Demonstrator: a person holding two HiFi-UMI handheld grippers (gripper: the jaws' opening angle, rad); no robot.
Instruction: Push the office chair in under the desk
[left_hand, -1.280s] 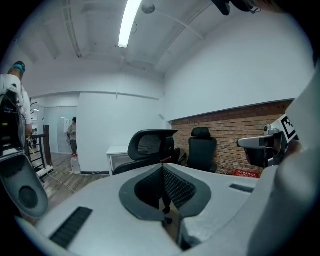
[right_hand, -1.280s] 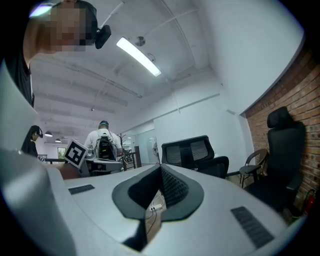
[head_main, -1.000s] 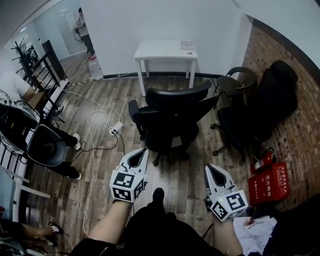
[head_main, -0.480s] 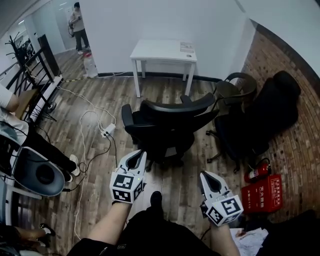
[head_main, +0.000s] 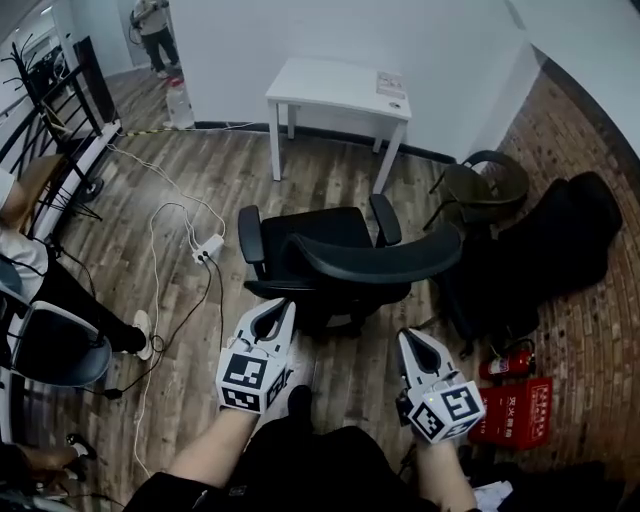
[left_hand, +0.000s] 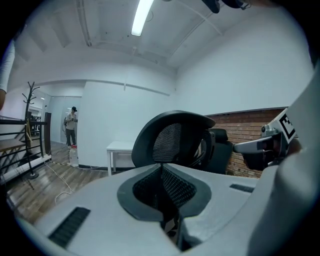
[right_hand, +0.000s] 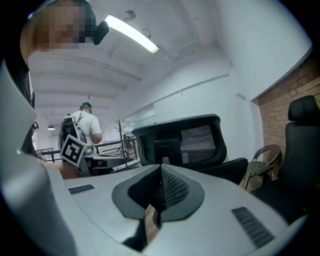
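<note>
The right tool (right_hand: 161, 170), jaws together and empty, faces the office chair (right_hand: 199, 144) from behind.

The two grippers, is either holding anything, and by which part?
Nothing is held: the left gripper and the right gripper are both shut and empty.

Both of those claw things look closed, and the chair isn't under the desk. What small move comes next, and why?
Probably carry both grippers forward onto the backrest of the office chair. The left gripper and right gripper are shut, empty and seemingly short of it, and the chair stands clear of the white desk.
</note>
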